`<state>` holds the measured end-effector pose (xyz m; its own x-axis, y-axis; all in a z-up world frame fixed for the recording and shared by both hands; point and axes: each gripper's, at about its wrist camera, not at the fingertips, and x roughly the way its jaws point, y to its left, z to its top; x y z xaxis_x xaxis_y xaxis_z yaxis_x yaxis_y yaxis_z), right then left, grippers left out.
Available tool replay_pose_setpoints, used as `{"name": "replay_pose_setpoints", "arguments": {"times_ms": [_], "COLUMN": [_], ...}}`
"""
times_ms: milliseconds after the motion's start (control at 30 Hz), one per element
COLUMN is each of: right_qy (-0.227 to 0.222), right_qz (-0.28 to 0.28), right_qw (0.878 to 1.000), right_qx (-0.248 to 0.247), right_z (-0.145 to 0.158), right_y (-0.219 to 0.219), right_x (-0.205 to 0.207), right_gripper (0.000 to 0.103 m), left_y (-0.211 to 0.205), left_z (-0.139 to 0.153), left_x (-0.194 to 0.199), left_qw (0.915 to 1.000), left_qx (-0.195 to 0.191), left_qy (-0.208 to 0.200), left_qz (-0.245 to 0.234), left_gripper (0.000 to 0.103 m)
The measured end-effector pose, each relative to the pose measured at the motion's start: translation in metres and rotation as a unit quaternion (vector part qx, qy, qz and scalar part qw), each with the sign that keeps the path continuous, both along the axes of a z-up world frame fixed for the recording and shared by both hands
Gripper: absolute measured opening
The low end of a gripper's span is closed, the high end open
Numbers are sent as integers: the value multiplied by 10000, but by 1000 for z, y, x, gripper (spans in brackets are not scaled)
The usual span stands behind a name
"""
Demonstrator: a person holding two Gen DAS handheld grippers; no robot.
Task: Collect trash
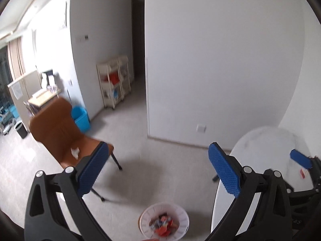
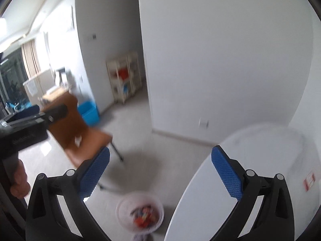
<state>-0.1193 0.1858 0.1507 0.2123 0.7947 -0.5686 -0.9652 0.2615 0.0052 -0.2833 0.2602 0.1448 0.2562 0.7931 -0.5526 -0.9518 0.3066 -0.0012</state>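
Both tongs, left tongs (image 1: 158, 167) and right tongs (image 2: 160, 172), gape empty above the white wastebasket (image 1: 164, 224) at 6 o'clock, heaped with wrappers (image 1: 164, 224)

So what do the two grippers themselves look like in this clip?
Both match: the left gripper and right gripper have black plastic linkage arms with triangular cutouts and silver rivets, and flat fingers faced with knobbly blue pads. No cables, markings or sleeves show.
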Motion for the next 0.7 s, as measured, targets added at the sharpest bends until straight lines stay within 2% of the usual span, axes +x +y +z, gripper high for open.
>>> {"name": "replay_pose_setpoints", "arguments": {"times_ms": [100, 200, 700], "right_qy": [-64, -55, 76], "right_qz": [-36, -46, -34], "right_qw": [9995, 9989, 9988], "right_qx": [297, 456, 480], "right_z": [23, 34, 26], "right_y": [-4, -8, -22], "right_x": [2, 4, 1], "right_gripper": [101, 101, 101], "left_y": [-13, -24, -41], "left_z": [18, 24, 28], "left_x": [7, 11, 10], "left_qw": [9998, 9996, 9997], "left_qx": [199, 250, 210], "left_qy": [-24, -59, -12], "left_qz": [-6, -72, -160], "left_gripper": [95, 95, 95]}}
